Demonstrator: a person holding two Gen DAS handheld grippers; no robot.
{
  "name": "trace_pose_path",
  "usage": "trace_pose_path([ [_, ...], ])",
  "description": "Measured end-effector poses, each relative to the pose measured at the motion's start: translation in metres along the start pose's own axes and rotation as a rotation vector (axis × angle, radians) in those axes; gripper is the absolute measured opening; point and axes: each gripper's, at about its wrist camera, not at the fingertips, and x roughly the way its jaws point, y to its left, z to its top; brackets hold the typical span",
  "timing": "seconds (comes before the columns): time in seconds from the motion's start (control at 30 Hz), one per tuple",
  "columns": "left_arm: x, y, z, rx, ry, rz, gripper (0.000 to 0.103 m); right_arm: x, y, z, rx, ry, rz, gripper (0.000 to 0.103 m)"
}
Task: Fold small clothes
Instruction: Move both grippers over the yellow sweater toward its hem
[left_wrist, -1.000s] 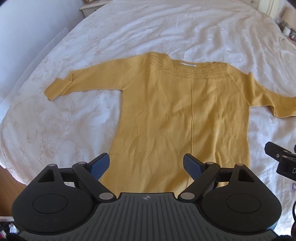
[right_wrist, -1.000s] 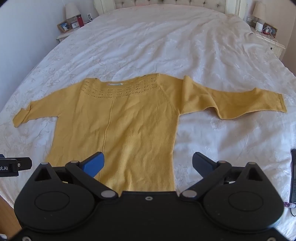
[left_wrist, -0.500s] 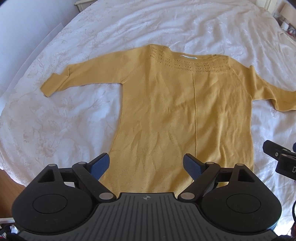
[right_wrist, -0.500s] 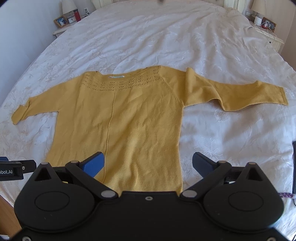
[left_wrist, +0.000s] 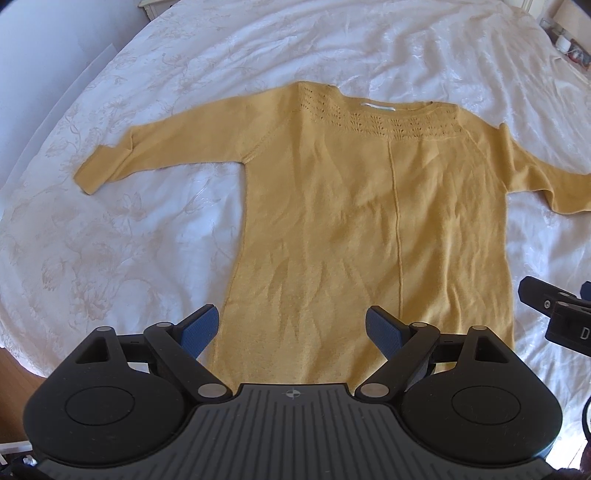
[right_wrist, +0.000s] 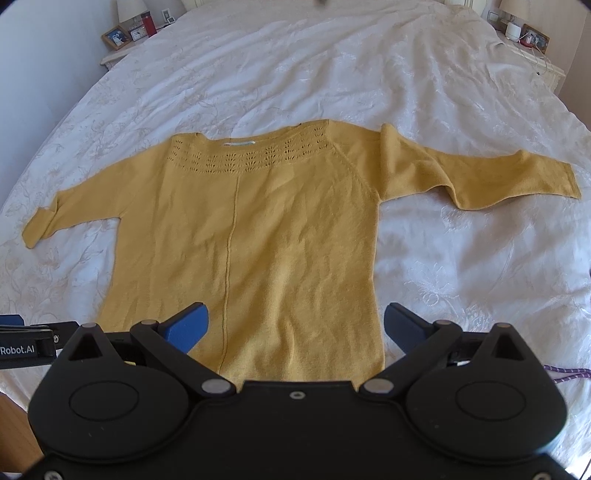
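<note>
Mustard knit sweater (left_wrist: 373, 221) with an openwork yoke lies flat, sleeves spread, on the white floral-embossed bedspread (left_wrist: 129, 240). Left tongs (left_wrist: 291, 328) and right tongs (right_wrist: 293, 325) stand released above its hem. Lettering "Robot.AI" shows on the left unit.

Left gripper (left_wrist: 291, 328): black ribbed housing, two round discs, silver pivot screws, blue-padded fingers (left_wrist: 197, 326). Right gripper (right_wrist: 293, 325): smooth black housing, same discs, screws and blue fingers (right_wrist: 184, 326).
</note>
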Motion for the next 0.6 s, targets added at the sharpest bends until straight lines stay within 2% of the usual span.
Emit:
trace_pose_path([
  [0.6, 0.024, 0.001, -0.016, 0.05, 0.1, -0.03, 0.087, 0.021, 0.008, -0.019, 0.024, 0.118, -0.021, 0.1],
])
